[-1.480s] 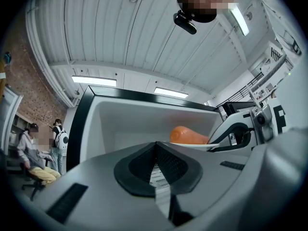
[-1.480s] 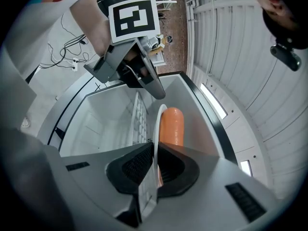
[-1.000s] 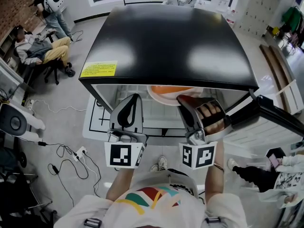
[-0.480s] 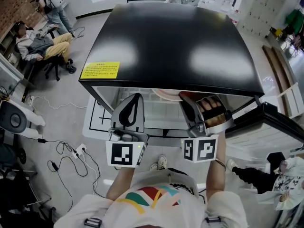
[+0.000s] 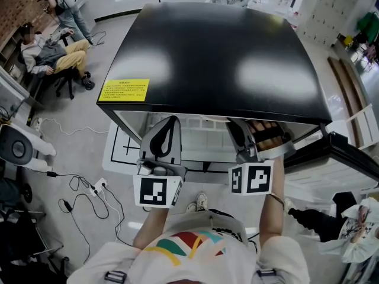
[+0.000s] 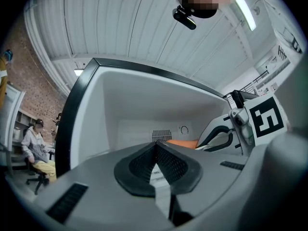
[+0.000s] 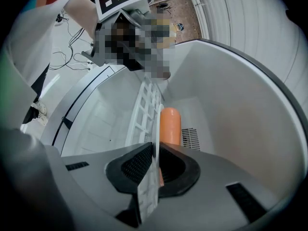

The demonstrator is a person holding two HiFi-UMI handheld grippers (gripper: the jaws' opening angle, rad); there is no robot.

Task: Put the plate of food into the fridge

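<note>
In the right gripper view, my right gripper (image 7: 155,159) is shut on the rim of a white plate (image 7: 148,190), seen edge-on between the pads. Orange food (image 7: 170,124) lies on the plate beyond the jaws, deep inside the white fridge (image 7: 231,109). From the head view the plate is hidden under the black fridge top (image 5: 207,52), and my right gripper (image 5: 238,130) reaches in below its front edge. My left gripper (image 5: 167,129) hovers beside it at the fridge opening. In the left gripper view, the left gripper (image 6: 155,150) is shut with nothing in it, and the orange food (image 6: 182,143) shows past it.
A white wire shelf (image 7: 144,105) runs along the fridge interior beside the plate. The open fridge door (image 5: 349,158) stands at the right. People sit at the far left (image 5: 50,55). Cables and a power strip (image 5: 95,194) lie on the floor.
My right gripper has pushed the plate deeper into the fridge; the orange food, visible before under the fridge top's edge, is now hidden in the head view. The left gripper has barely moved.
</note>
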